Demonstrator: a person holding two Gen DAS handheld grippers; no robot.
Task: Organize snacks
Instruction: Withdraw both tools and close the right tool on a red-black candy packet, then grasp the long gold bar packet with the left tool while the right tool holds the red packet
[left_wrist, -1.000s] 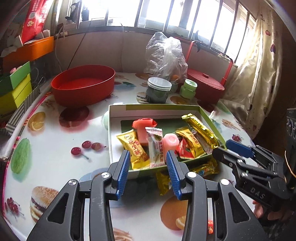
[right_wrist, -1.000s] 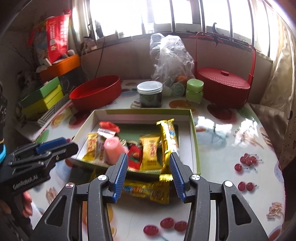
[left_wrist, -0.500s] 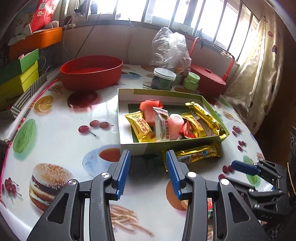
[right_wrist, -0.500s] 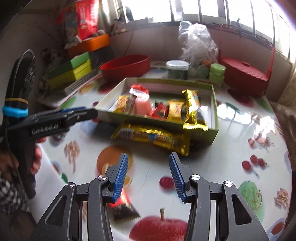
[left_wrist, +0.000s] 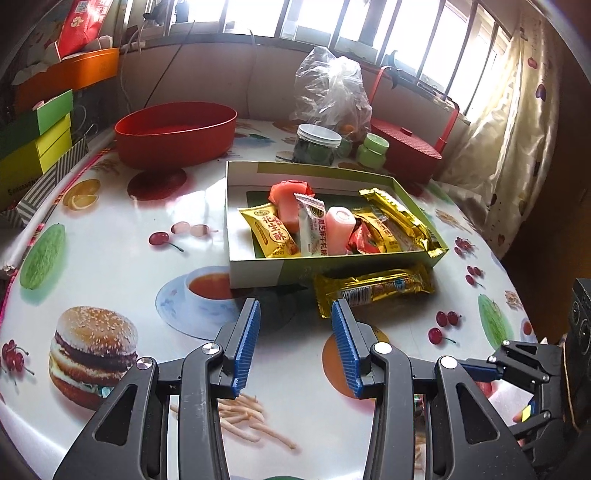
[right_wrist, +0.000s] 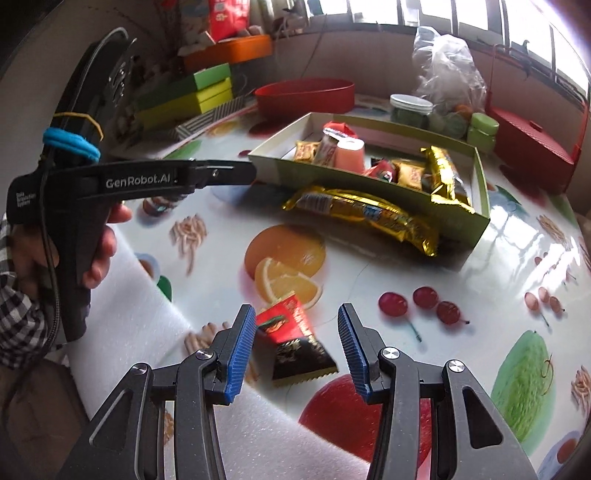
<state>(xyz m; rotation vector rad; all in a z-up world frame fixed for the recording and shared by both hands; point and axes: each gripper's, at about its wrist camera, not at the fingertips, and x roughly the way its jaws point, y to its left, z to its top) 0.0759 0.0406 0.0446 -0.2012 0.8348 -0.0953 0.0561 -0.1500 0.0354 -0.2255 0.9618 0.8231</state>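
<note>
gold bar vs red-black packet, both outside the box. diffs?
Shape: the gold bar is long and narrow; the red-black packet is short and squat.
Colour: the bar is shiny gold with a printed band; the packet is red at one end, black at the other.
Place: the bar lies against the green box; the packet lies apart from it, between the open jaws of the right hand-held gripper.
Both lie flat on the table, unheld.

Your left wrist view looks steeply down over the fruit-printed counter (left_wrist: 110, 258) toward the shallow green cardboard box (left_wrist: 332, 266); your right wrist view sits closer, sharing that box (right_wrist: 369, 184).
</note>
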